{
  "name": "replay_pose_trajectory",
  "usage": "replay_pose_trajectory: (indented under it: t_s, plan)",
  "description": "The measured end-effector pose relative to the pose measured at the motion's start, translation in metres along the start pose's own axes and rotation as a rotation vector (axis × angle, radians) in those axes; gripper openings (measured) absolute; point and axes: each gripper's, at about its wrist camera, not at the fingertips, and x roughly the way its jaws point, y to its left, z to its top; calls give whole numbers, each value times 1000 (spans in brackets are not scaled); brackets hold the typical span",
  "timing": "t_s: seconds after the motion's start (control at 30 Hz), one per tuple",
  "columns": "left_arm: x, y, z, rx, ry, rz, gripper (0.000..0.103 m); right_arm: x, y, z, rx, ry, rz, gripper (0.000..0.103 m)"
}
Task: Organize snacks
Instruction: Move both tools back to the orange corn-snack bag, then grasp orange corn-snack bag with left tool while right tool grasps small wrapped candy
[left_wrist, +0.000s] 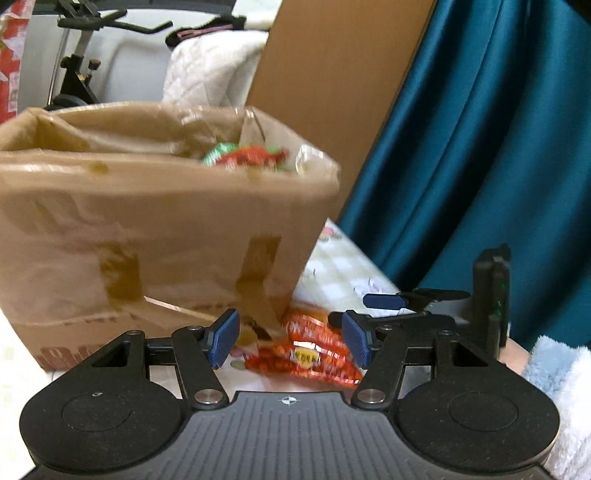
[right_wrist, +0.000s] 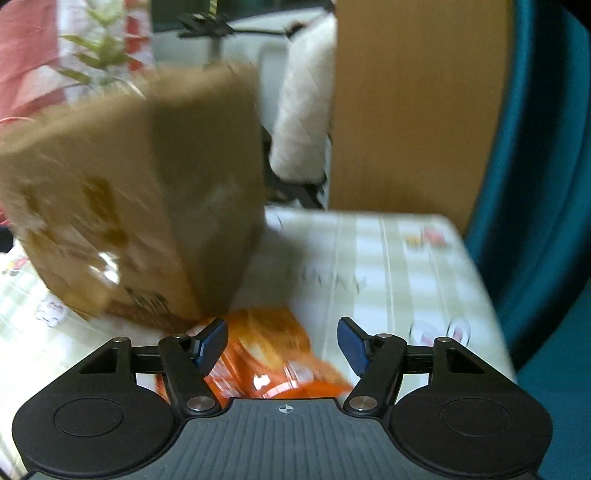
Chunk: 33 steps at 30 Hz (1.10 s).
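An orange snack packet (left_wrist: 314, 350) lies on the checked tablecloth against the front corner of a taped cardboard box (left_wrist: 147, 229). Red and green snack packets (left_wrist: 247, 157) show inside the box's open top. My left gripper (left_wrist: 290, 341) is open, its blue pads standing either side of the orange packet without pressing on it. In the right wrist view the same orange packet (right_wrist: 273, 354) lies under and between the blue pads of my right gripper (right_wrist: 282, 345), which is open too. The box (right_wrist: 129, 206) stands just left of it. The right gripper (left_wrist: 369, 310) also shows from the side in the left wrist view.
The table (right_wrist: 369, 266) ends at the right by a teal curtain (left_wrist: 480, 147). A wooden board (left_wrist: 332, 92) leans up behind the box. An exercise bike (left_wrist: 81, 74) and a white quilted cushion (left_wrist: 210, 66) stand further back. A pale blue fleecy sleeve (left_wrist: 557, 376) is at the right.
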Motion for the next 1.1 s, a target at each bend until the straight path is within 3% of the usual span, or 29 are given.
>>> replay_pose_trajectory:
  t_s: [0.13,0.23,0.4,0.8,0.93,1.1]
  plan:
    - [12,0,-10,-2,30,4,63,10,-15,-14,107,16,66,61]
    - [18,3,-17,-15,51,9,63,14,-7,-17,91,53,102,53]
    - [26,22,-35,-84,91,21,63,9,8,-30,155,70,154,50]
    - [22,84,-91,-298,186,39,63,-4,87,-70,148,55,229,52]
    - [17,91,-107,-352,185,12,64,-7,92,-73,124,46,193,64]
    - [21,83,-118,-354,183,-21,64,-11,85,-83,168,38,222,60]
